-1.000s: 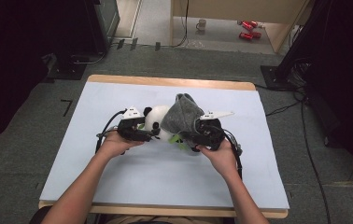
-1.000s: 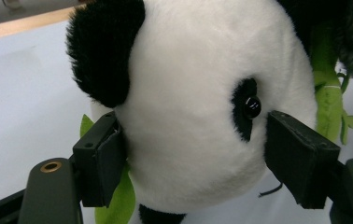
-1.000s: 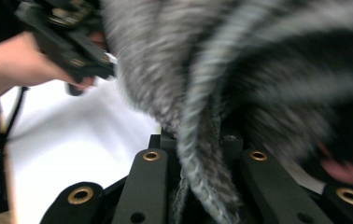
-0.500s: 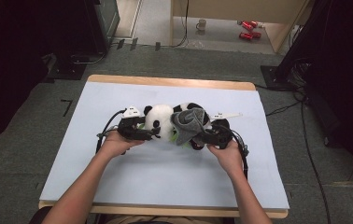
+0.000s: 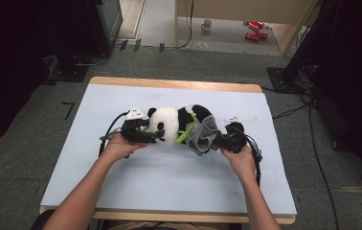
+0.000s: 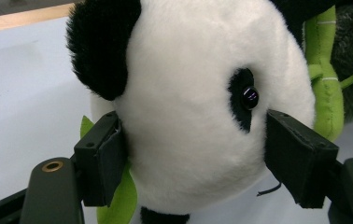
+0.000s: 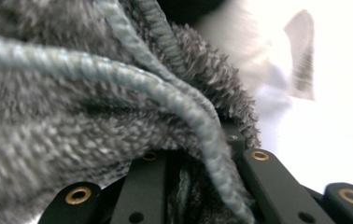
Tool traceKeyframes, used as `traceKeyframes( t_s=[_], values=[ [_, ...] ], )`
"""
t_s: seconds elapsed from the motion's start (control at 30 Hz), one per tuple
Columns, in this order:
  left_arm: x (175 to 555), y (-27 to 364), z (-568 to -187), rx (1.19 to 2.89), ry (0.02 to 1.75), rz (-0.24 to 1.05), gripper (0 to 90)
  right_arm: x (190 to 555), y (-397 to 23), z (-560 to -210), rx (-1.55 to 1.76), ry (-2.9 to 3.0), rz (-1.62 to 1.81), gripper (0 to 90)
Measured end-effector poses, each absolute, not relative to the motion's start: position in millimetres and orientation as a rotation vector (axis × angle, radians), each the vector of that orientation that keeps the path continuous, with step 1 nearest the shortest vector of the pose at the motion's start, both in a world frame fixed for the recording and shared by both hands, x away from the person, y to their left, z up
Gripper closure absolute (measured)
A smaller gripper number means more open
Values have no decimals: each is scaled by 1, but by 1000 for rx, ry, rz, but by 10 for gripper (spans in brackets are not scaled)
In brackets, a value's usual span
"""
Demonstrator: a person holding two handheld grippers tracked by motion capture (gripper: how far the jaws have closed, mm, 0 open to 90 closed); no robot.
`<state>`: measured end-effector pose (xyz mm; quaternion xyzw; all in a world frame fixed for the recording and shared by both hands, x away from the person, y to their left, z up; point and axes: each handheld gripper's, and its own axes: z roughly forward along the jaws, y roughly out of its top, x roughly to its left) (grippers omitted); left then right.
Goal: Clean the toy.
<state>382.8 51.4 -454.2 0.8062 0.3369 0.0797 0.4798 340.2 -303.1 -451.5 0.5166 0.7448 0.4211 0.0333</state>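
Left gripper (image 5: 156, 136) clamped on the plush panda (image 5: 169, 125) head at table (image 5: 121, 187) centre, right gripper (image 5: 219, 142) pinched shut on grey cloth (image 5: 204, 134) bunched at panda's 3 o'clock end, toy's long axis running 9-to-3 between both hands.

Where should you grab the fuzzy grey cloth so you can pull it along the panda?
Probably by its thick stitched hem, coming in from the panda's rear end. The grey cloth bunches there, and its firm corded edge gives a thin fold to pinch, as the right hand-held gripper does now.
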Motion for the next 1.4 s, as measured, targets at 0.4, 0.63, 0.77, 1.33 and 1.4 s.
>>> traceKeyframes(
  t_s=[0.4,0.63,0.77,1.33,1.4],
  values=[
    [386,53,-455,1958,840,178,256,330,-312,-439,1629,2243,1285,782],
    [385,53,-455,1953,843,183,255,317,-267,-420,1243,2438,1333,781],
    [382,52,-456,1955,836,200,255,317,-250,-420,1209,2462,1303,780],
    [378,50,-456,1948,837,215,254,340,-293,-443,1470,2337,1272,779],
    [378,50,-456,1948,837,212,254,340,-299,-443,1505,2300,1243,779]
  ],
)
